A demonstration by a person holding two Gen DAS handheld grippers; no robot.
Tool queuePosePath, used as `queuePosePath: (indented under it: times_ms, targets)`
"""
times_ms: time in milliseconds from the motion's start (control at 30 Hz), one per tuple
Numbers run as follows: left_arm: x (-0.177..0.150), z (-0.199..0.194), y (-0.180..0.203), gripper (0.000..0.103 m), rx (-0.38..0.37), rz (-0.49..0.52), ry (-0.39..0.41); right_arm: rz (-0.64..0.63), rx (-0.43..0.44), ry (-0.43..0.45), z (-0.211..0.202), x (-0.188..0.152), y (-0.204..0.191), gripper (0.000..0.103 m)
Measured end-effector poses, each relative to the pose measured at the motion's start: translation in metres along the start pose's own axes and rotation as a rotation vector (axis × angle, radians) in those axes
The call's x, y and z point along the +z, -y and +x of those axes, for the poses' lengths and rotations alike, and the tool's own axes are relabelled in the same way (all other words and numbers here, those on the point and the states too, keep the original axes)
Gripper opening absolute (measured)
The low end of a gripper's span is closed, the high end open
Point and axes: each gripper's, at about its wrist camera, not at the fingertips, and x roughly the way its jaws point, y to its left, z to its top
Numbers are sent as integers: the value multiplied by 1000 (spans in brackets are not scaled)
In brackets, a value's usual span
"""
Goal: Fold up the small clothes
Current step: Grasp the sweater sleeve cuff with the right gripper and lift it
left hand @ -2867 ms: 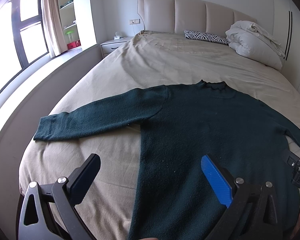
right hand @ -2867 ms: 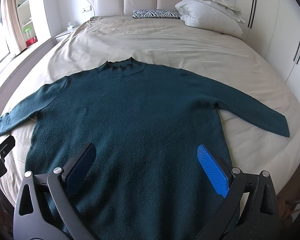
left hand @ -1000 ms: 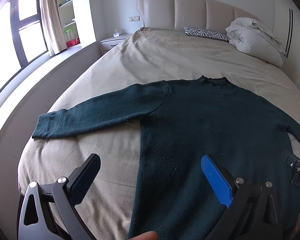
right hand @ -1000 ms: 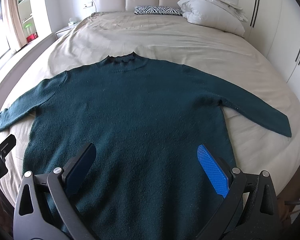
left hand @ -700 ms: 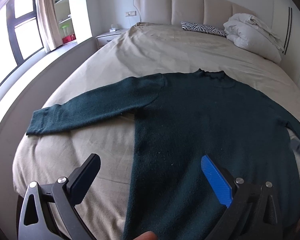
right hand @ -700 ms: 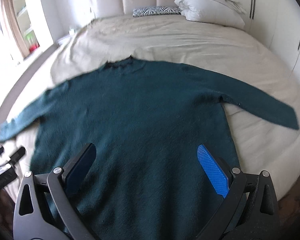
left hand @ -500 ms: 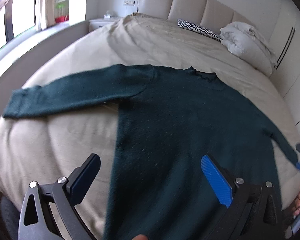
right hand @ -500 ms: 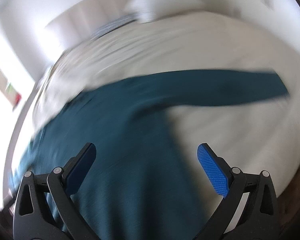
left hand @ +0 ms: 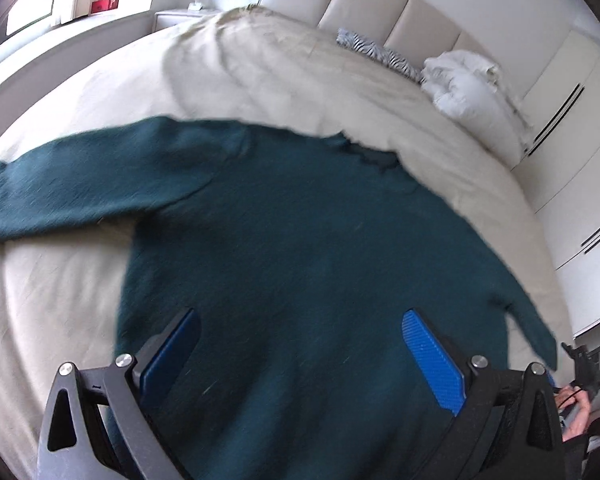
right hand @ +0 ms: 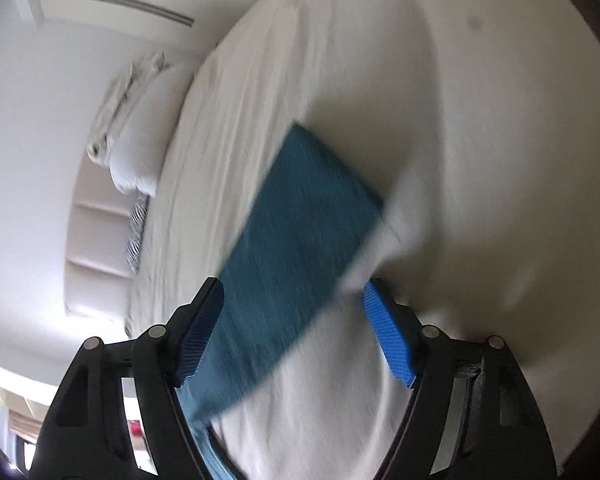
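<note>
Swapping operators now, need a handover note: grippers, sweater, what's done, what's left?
Left gripper: open, empty, over the sweater's lower body.
Right gripper: rolled sideways at the right sleeve; jaws have just been closing, sleeve between them, pads not yet pressing.
Sweater: flat on the bed, both sleeves spread out.
Done: garment laid out; no fold made.
Left: grip the right sleeve, fold it over the body, same for the left sleeve, then fold the body.
</note>
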Motion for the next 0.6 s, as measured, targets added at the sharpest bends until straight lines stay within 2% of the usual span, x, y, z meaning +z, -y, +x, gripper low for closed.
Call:
queuePosePath:
  times_ms: [100,167,200,233,267,400,500,600]
  targets:
    - [11,10,8,103,-56,-12,-21,16,7,20,14,21,0,55]
    - [17,17,10,101,-113,-29,-29,-15,-20,14,25,36,-4,25]
    - [19,19,10,100,-130,-37,-33,-38,-46,3,32,39,-11,19]
    - [21,21,10,96,-152,-42,-39,-64,-68,-7,38,41,-15,9]
    - [22,24,10,89,-171,-46,-46,-91,-78,-12,40,40,-24,7]
    - [28,33,10,81,-230,-58,-68,-280,-59,-9,44,20,-89,7]
    - [34,34,6,79,-278,-81,-74,-474,2,-59,51,-28,-161,7]
    - [42,34,-3,79,-327,-123,-65,-662,93,-146,63,-99,-229,7]
